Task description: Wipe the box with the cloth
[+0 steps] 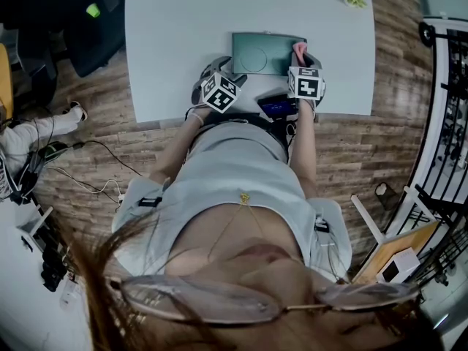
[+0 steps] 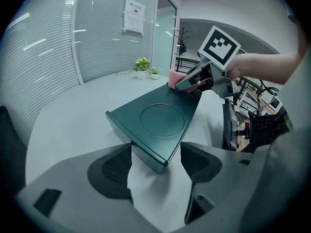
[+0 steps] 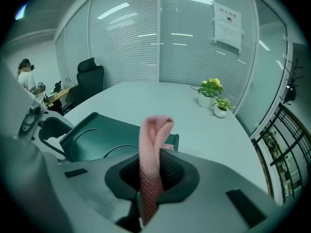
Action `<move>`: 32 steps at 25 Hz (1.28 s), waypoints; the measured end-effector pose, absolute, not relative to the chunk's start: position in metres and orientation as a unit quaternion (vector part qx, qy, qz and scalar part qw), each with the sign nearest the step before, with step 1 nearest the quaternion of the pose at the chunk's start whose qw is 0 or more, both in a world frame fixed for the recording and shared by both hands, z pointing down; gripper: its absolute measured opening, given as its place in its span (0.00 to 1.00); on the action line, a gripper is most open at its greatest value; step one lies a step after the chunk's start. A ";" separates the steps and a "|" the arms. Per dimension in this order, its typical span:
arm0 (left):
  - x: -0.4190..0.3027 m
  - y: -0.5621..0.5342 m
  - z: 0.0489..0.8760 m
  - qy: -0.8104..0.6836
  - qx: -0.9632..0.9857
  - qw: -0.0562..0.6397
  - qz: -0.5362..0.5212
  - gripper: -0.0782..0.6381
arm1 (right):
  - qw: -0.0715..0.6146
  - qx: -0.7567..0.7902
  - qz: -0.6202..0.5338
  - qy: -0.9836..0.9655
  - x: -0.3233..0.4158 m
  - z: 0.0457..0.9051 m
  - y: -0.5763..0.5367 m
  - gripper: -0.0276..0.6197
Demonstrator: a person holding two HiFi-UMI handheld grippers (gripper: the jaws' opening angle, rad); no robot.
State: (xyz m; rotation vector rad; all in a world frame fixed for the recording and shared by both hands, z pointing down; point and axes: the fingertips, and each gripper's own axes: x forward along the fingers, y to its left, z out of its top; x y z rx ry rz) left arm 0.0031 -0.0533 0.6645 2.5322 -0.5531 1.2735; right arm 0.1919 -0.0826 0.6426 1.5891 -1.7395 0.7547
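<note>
So the right hand-held gripper (image 3: 151,176) is clamped on the pink cloth (image 3: 154,144), which sits at the right end of the green box (image 1: 265,53) on the surface (image 1: 183,20). The box runs left-to-right across the person, so I'd guess the wipe goes leftward from there. The left hand-held gripper (image 2: 158,169) is spread wide with the box's near-left corner poking in between. It doesn't look like it's pinching, but that's hard to say.

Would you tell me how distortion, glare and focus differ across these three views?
Head view: heavy fisheye bows the table edges, and the glasses near the lens are blurred. Left gripper view: dark vignette; the box is sharp. Right gripper view: ceiling lights glare on the glass wall; the cloth is sharp.
</note>
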 end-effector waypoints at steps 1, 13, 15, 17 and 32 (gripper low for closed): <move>0.003 -0.053 0.665 -0.190 0.870 0.127 0.438 0.55 | 0.328 0.608 0.288 -0.663 0.192 0.643 -0.083 0.11; 0.003 -0.053 0.665 -0.191 0.868 0.127 0.440 0.56 | 0.408 0.562 0.246 -0.676 0.163 0.646 -0.084 0.11; 0.003 -0.054 0.665 -0.191 0.868 0.127 0.440 0.56 | 0.413 0.559 0.243 -0.677 0.160 0.646 -0.085 0.11; 0.002 -0.054 0.665 -0.191 0.868 0.127 0.440 0.55 | 0.405 0.557 0.250 -0.681 0.157 0.646 -0.087 0.11; 0.002 -0.053 0.665 -0.193 0.868 0.128 0.440 0.56 | 0.368 0.527 0.277 -0.714 0.121 0.647 -0.091 0.11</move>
